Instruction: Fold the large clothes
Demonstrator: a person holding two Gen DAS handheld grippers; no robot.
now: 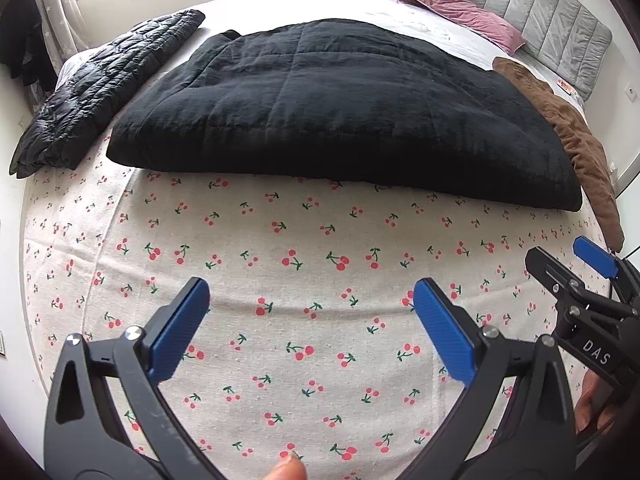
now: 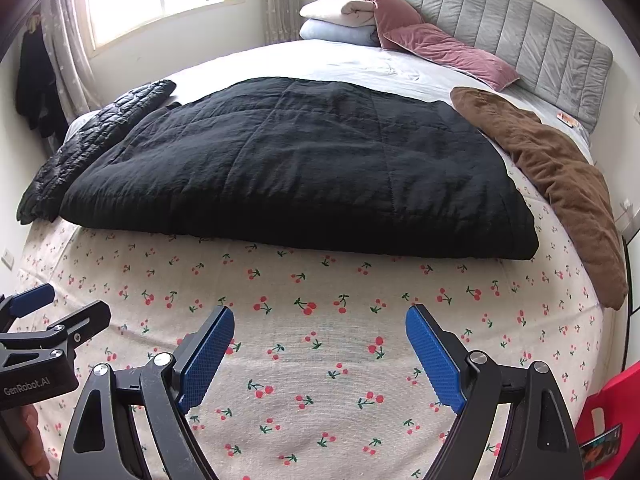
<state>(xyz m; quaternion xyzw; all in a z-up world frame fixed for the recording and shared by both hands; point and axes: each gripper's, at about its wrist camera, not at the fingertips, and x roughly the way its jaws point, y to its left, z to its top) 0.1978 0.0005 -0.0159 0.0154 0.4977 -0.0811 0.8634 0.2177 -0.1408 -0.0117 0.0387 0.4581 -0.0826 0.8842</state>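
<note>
1. Nearest the cameras, the left hand-held gripper (image 1: 311,293) filled the bottom of its own view with its blue pads spread wide apart and nothing between them; the right hand-held gripper (image 2: 320,318) sat the same way at the bottom of its view, jaws apart and empty. Each also showed at the other view's lower edge.
2. Under both lay the cherry-print sheet (image 1: 280,240), bare across the lower half of each frame; neither hand-held gripper touched any garment.
3. Beyond it, at the centre of both frames, lay the black quilted garment (image 2: 288,168), flat, roughly rectangular, its near edge thick and doubled. It looked partly folded already, though I could not tell how many folds it held.
4. At the left edge, touching that garment's far-left side, a black puffer jacket (image 2: 96,128) lay as a long narrow strip.
5. At the right edge, a brown fleece garment (image 2: 552,176) lay stretched down the side of the bed, looking loose and unfolded.
6. Farthest, in the upper right, pink pillows (image 2: 432,48) and folded bedding (image 2: 340,20) rested against the grey headboard (image 2: 520,32).
7. By my judgement, the task was in between grasps: the centre piece probably needed a further fold, the brown one everything.
</note>
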